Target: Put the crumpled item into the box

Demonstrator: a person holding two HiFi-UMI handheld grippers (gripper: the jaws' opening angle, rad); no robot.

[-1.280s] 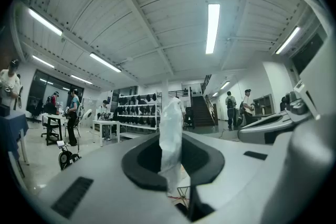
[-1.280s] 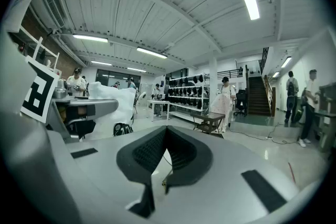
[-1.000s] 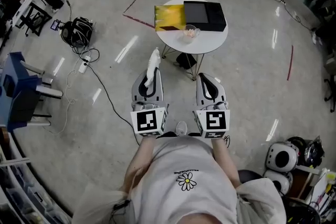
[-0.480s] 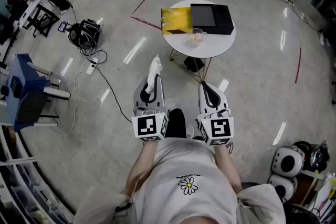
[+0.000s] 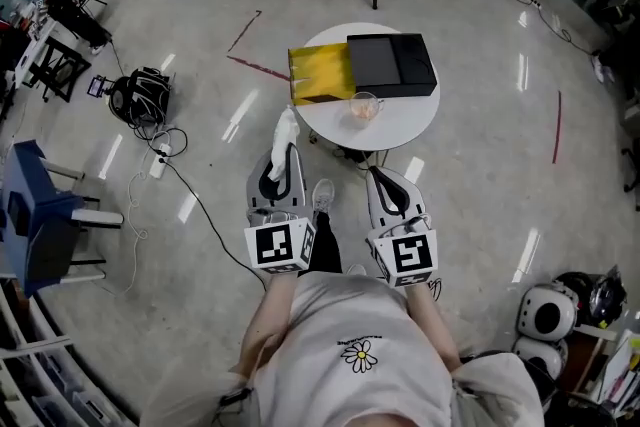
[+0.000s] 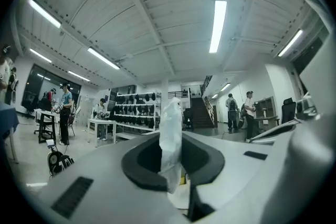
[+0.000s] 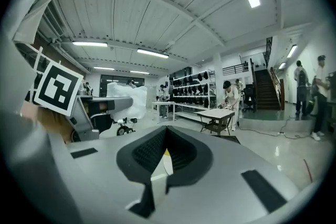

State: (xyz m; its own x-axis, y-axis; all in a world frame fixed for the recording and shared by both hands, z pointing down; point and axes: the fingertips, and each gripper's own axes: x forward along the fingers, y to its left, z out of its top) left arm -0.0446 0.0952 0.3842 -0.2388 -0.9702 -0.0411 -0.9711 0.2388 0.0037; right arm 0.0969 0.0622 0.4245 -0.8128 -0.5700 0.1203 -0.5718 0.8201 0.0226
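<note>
White crumpled item (image 5: 287, 133): pinched by one end between the jaws of the left gripper (image 5: 286, 153), with its free end reaching out past the tips. This hold is judged to let it be dropped cleanly from above.
Left gripper: clenched on the crumpled item and pointed toward the table.
Right gripper (image 5: 378, 173): jaws pressed together with nothing between them. It is kept just beside the left gripper and is judged idle, since one grip is enough for so light a thing.
Black box (image 5: 392, 65): set ahead of both grippers, more in line with the right one and well apart from the tips. Its inside cannot be made out.
Yellow sheet (image 5: 320, 75): laid against the box, ahead of the left gripper. Whether it is a lid cannot be told.
Round table (image 5: 410, 120): placed ahead of the tips, with the box borne on it.
Glass cup (image 5: 364, 106): stood between the tips and the box, and judged an obstacle to be passed over.
Step in hand: the item is being carried and is not yet in the box.
</note>
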